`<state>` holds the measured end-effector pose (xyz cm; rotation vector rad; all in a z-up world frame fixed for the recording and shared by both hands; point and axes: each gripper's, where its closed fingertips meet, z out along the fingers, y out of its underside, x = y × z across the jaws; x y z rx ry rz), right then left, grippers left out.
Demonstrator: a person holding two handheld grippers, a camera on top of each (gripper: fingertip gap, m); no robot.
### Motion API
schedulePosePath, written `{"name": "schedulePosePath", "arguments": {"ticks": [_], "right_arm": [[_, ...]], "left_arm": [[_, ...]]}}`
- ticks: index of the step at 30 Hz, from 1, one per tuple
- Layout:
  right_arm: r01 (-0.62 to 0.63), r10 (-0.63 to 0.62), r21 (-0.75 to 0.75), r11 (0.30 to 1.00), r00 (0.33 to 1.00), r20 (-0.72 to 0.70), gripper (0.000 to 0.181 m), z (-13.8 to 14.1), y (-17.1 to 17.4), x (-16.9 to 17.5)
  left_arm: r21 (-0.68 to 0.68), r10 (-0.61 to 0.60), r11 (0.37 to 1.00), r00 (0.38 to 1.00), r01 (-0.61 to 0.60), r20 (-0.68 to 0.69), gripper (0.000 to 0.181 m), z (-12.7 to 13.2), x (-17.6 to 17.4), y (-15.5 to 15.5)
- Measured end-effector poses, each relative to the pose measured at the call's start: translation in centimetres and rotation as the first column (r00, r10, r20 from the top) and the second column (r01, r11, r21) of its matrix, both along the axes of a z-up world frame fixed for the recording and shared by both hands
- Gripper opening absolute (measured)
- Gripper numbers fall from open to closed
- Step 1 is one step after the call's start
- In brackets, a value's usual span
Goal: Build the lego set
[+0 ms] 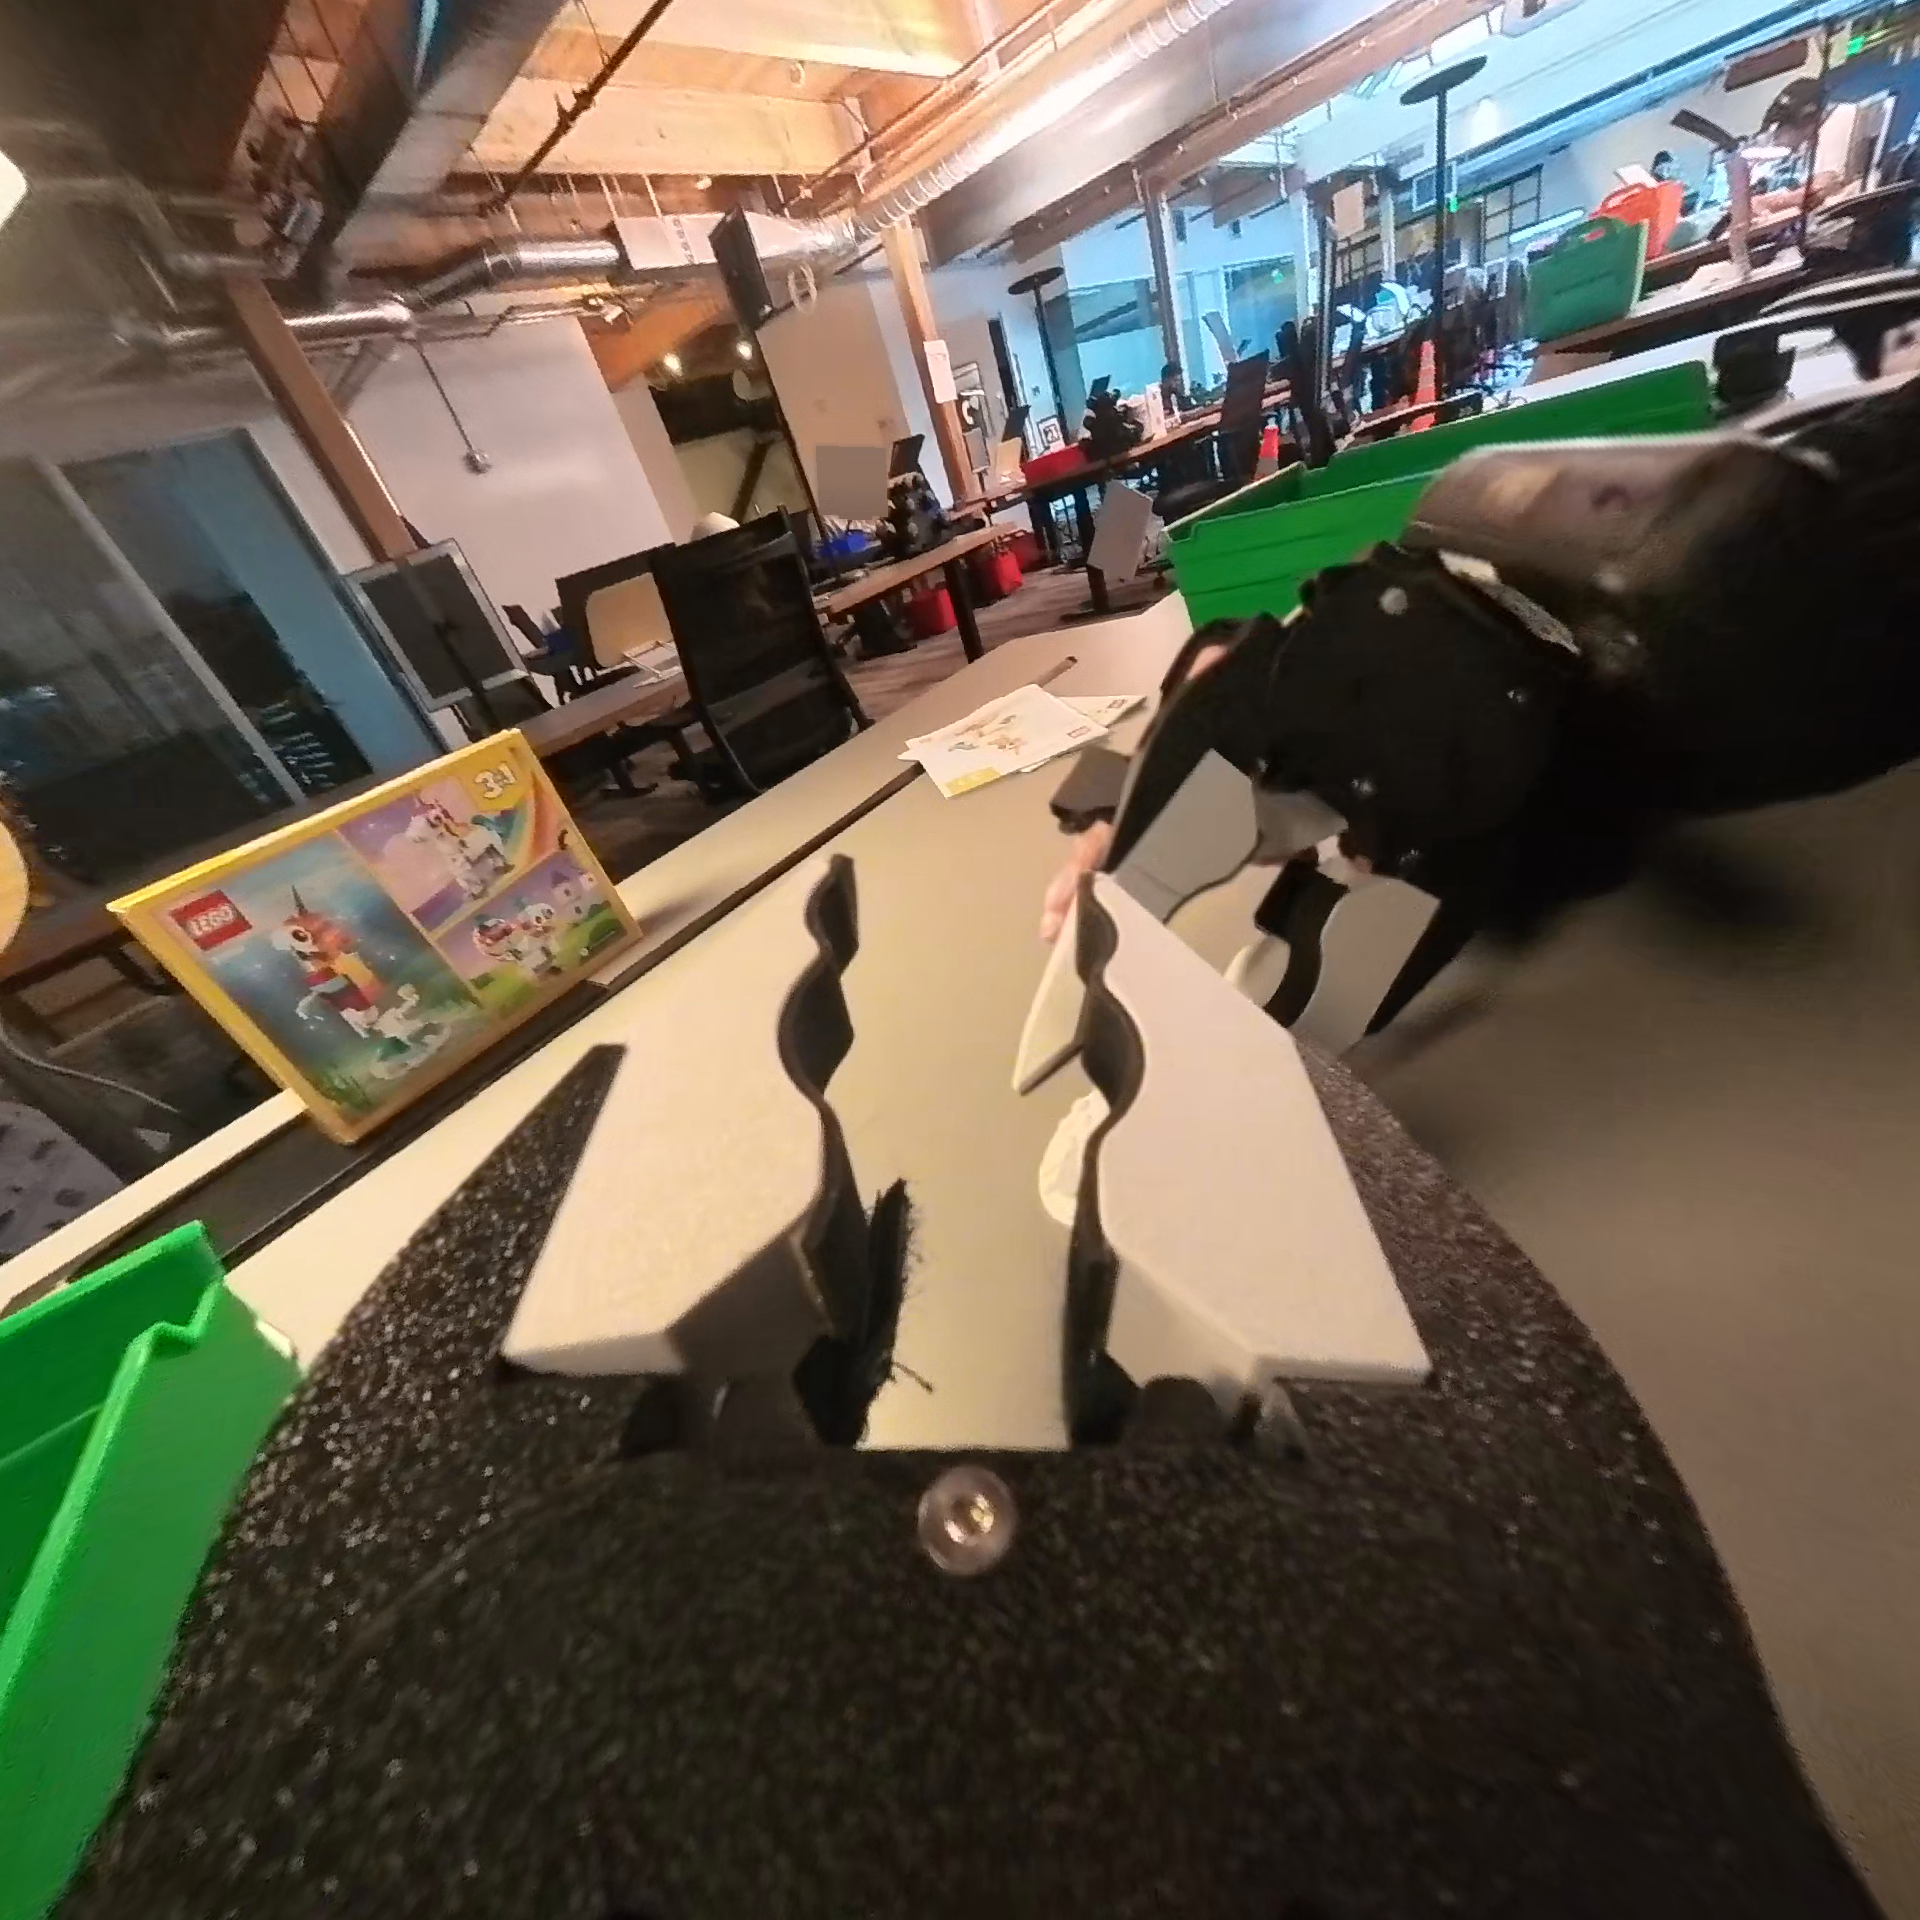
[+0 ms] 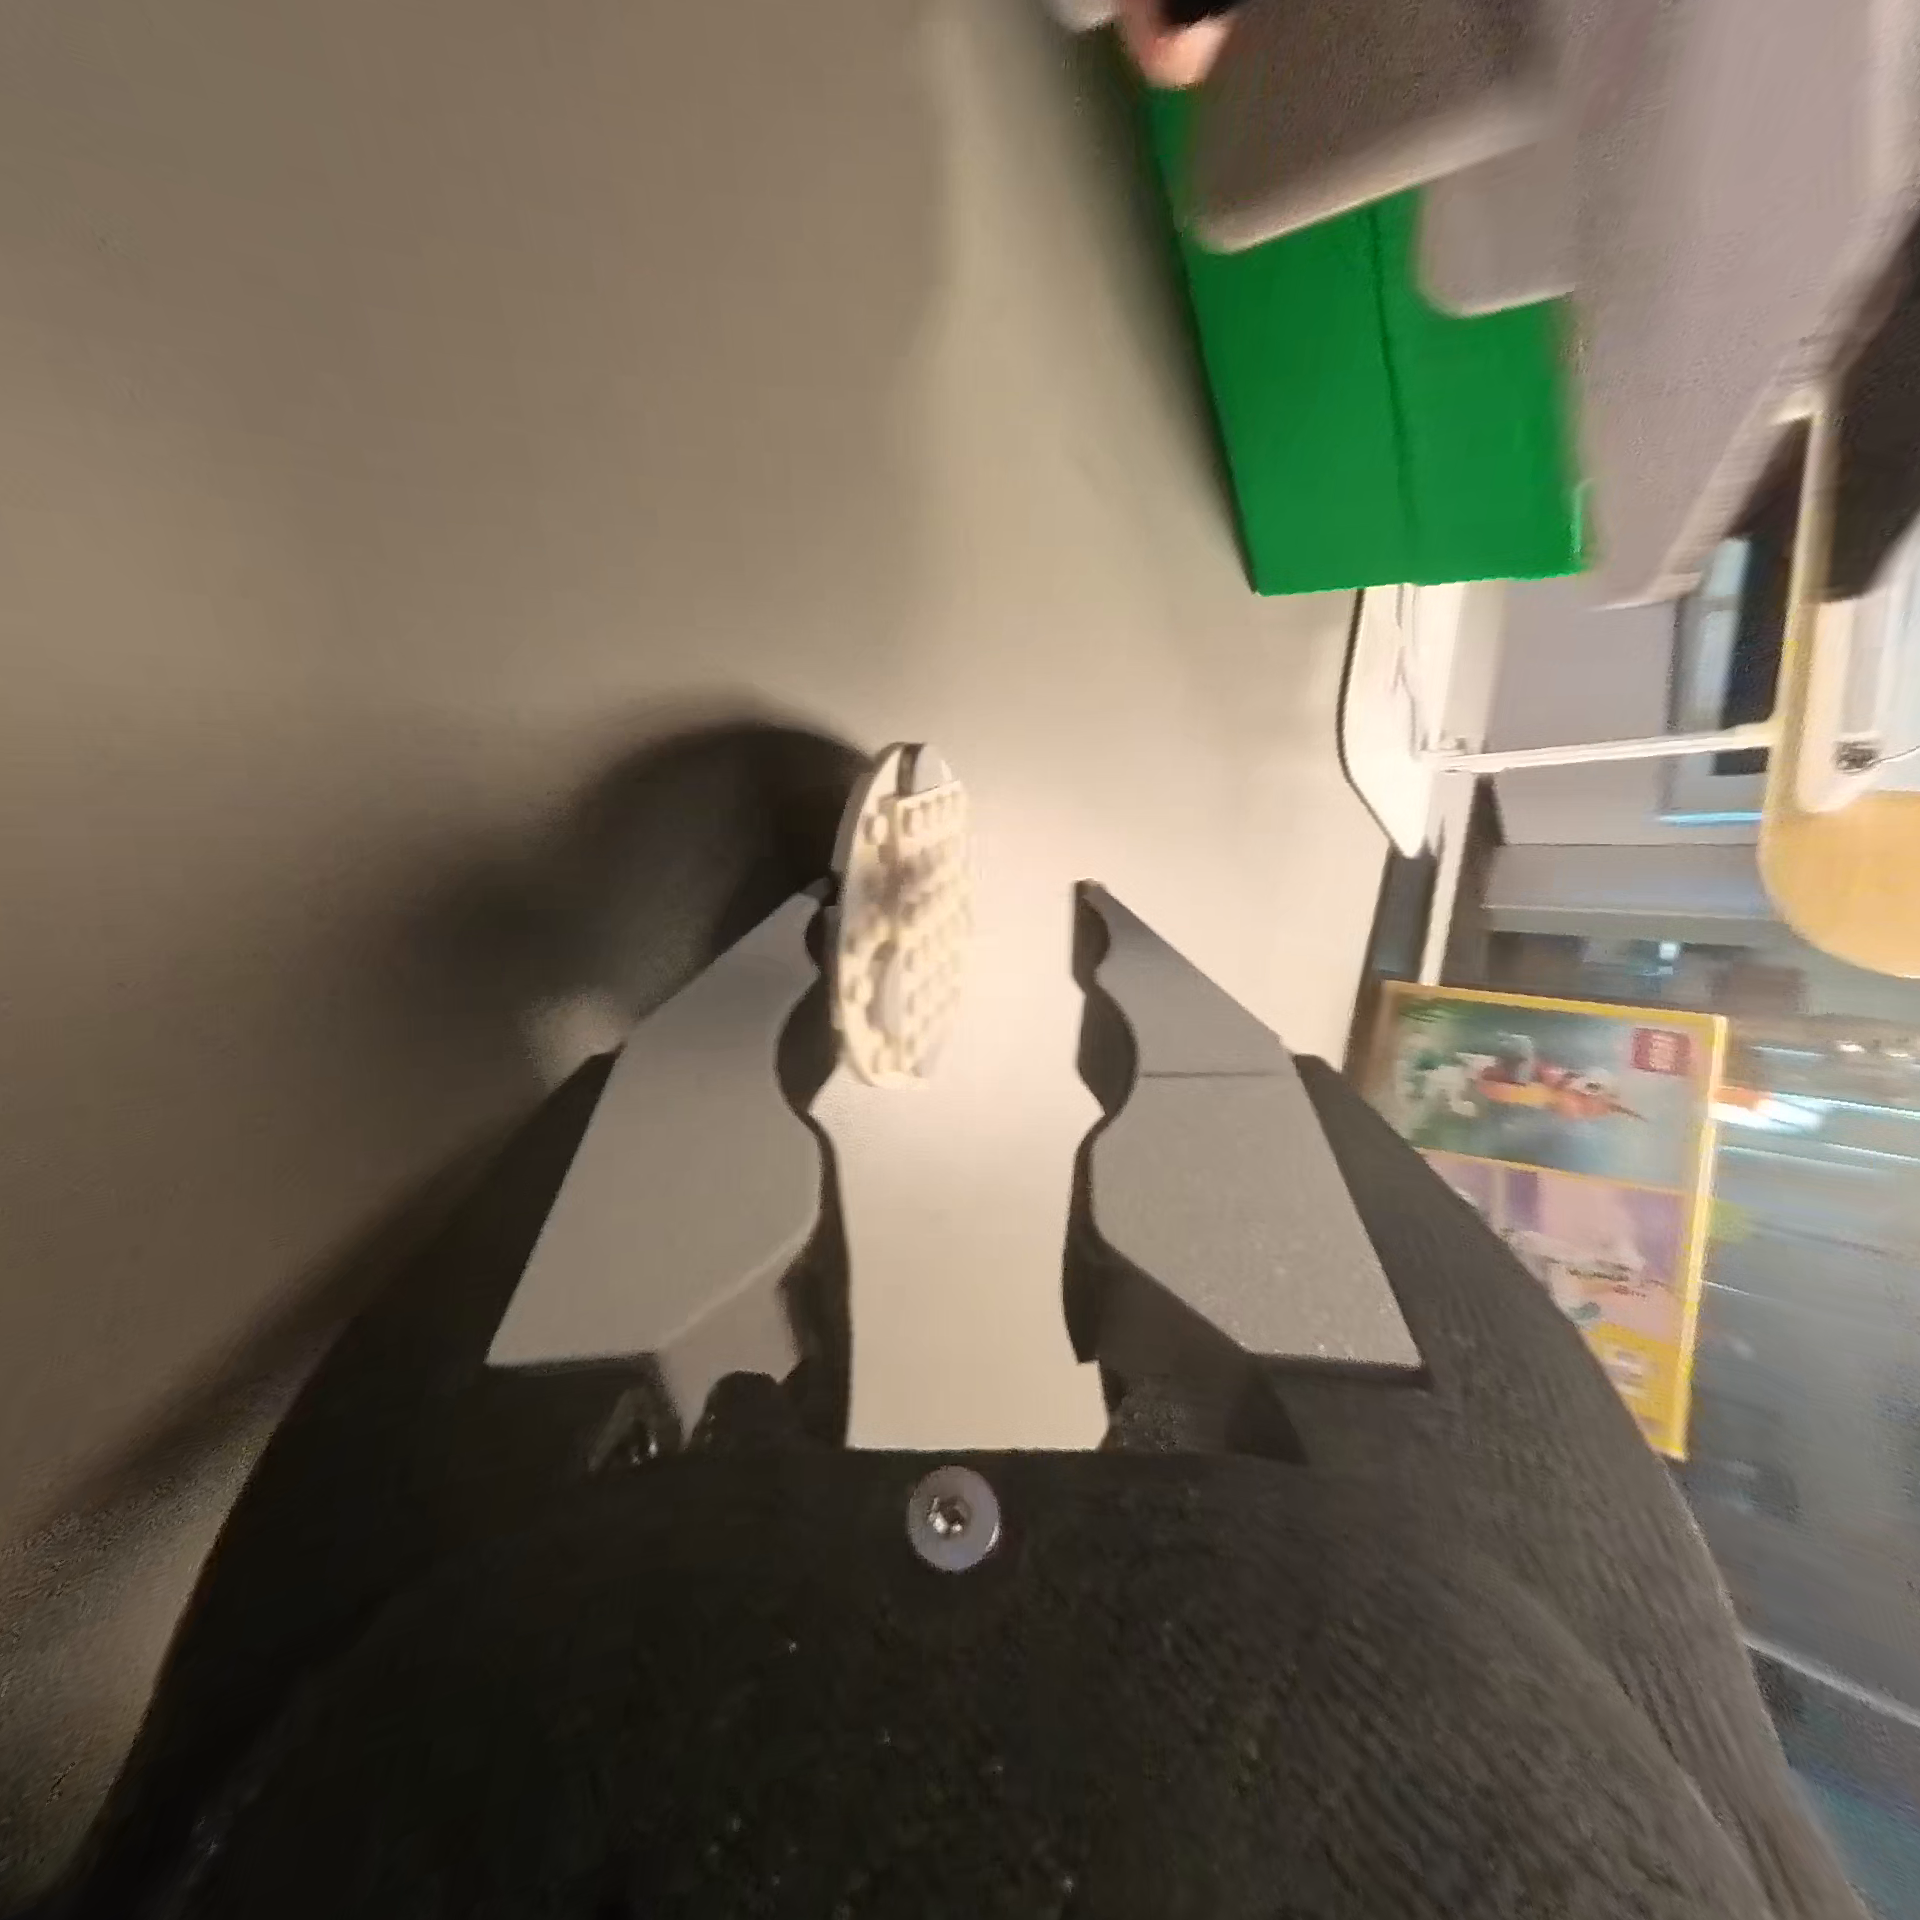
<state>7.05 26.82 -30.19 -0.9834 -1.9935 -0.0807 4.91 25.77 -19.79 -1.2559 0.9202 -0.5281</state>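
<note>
A round white studded Lego plate stands tilted on the grey table, against the inner side of my right gripper's left fingertip. My right gripper is open wide around it and is not clamped on it. In the left wrist view the plate shows edge-on just behind my left gripper's right finger. My left gripper is open and empty above the table. The right gripper reaches in from the right, pointing down.
The yellow Lego box stands at the table's left edge. Instruction booklets lie farther back. One green bin stands at the back right, another near left. A blurred finger of the left gripper hangs over the green bin. Left tips to right tips: about 11 cm.
</note>
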Motion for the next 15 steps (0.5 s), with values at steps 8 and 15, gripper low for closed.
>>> {"name": "schedulePosePath", "arguments": {"ticks": [8,15], "right_arm": [[0.004,-0.036,-0.395,0.918,0.997,-0.073,0.075,0.2,-2.7,0.8],[-0.060,-0.127,-0.509,0.859,0.937,-0.324,0.072,3.9,-1.7,1.3]], "left_arm": [[-0.030,0.003,1.000,1.000,-0.002,0.010,0.051,-0.4,-0.2,0.1],[0.042,0.068,0.997,0.996,-0.066,-0.050,0.018,-0.8,-0.8,0.6]]}}
